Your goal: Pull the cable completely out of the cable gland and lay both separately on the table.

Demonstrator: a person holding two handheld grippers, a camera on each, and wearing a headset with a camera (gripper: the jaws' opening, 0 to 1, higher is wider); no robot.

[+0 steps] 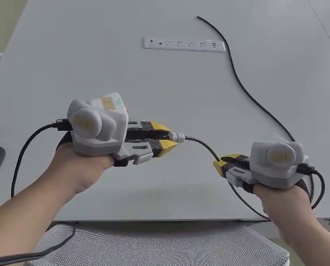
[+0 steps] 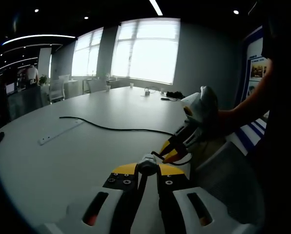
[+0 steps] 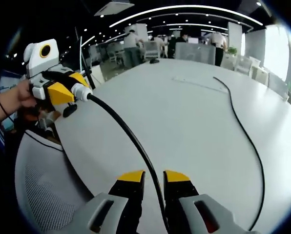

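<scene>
A large pale grey table (image 1: 98, 66) is stretching away under both grippers, and the grey mesh chair (image 1: 154, 246) is showing at its near edge. A white power strip (image 1: 184, 44) is lying far out on the table, with its black power cord (image 1: 248, 94) curving past it toward the right edge.

In the head view the left gripper (image 1: 168, 138) is hanging above the near part of the table, pointing to the right. Its yellow-tipped jaws are pressing in on the cable gland (image 1: 177, 137), whose light-coloured end is sticking out just past the tips. The left gripper view is showing the same gland (image 2: 147, 165) sitting squarely between the two yellow tips.

The right gripper (image 1: 219, 164) is hovering lower and to the right, near the table edge, pointing back toward the left one. Its jaws are closing narrowly on the black cable (image 1: 201, 142). In the right gripper view the cable (image 3: 126, 131) is passing down between the two yellow tips, a little nearer the right-hand one.

The cable is still seated in the gland. It is arcing through the air from the gland's end down to the right gripper's tips, and its slack is looping on below that gripper toward the table edge. Neither cable nor gland is resting on the table.
</scene>
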